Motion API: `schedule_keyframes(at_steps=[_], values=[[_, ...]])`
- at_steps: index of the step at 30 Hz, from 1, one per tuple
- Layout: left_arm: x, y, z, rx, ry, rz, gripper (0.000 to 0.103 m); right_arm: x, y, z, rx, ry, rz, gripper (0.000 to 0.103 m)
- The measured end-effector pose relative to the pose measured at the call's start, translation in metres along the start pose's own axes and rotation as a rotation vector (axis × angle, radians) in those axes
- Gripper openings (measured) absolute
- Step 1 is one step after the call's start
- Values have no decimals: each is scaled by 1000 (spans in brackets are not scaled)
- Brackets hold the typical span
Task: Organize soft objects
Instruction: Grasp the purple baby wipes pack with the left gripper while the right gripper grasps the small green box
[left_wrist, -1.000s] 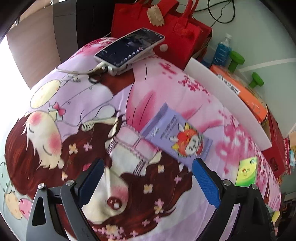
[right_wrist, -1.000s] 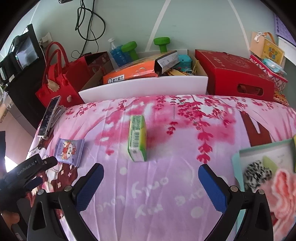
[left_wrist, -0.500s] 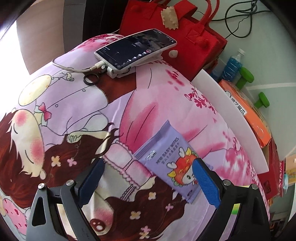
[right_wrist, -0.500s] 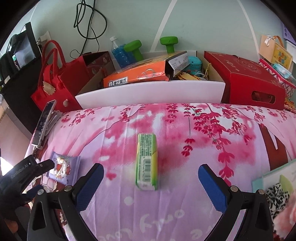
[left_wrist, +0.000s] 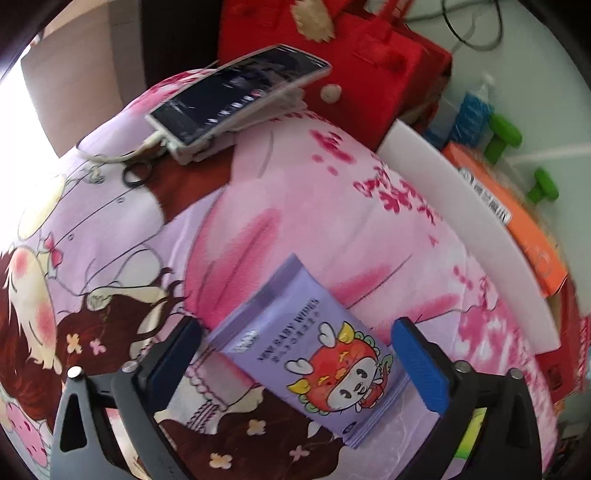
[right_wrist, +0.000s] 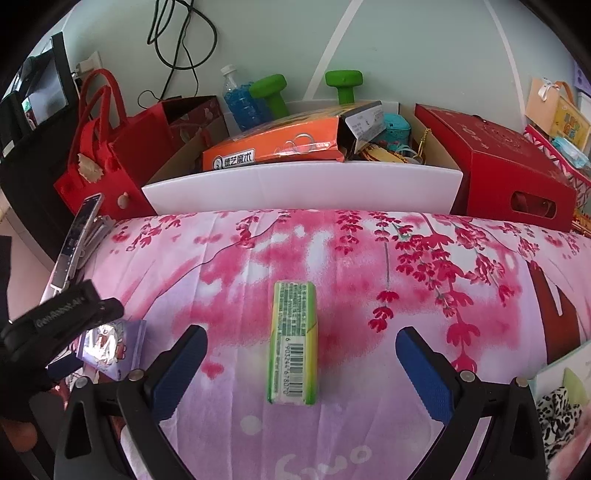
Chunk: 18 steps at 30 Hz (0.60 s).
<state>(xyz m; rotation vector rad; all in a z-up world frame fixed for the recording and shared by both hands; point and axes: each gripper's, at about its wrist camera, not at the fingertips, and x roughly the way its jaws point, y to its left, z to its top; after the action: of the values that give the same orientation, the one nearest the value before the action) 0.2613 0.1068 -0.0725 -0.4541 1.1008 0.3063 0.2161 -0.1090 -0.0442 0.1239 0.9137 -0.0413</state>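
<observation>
The purple pack (left_wrist: 310, 354) in the lower middle of the left view says "BABY WIPES". The green pack (right_wrist: 293, 343) in the middle of the right view has a barcode starting 6 9032. The orange box (right_wrist: 273, 146) has Chinese letters.

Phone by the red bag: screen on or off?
On. The phone sits tilted on a white stand on the bedspread, and its dark display shows small lit icons; motion blur hides what they are.
</observation>
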Motion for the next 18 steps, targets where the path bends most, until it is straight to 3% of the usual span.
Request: schedule_keyframes(at_steps=[4,9,12,16,18], values=[[8,-11,-4,82,0,65,103,5,-1,-1,1,8,-5,103],[7,-9,-9,126,2,65,103,7,-4,-2,7,10,-8,103],[3,-6,-13,138,14,66,103,5,-7,-3,11,6,-16,93],[0,0,-17,141,4,53,99,1,-9,-2,9,-1,-30,67],[-4,2,-22,150,-3,65,86,1,-10,-2,8,2,-26,56]])
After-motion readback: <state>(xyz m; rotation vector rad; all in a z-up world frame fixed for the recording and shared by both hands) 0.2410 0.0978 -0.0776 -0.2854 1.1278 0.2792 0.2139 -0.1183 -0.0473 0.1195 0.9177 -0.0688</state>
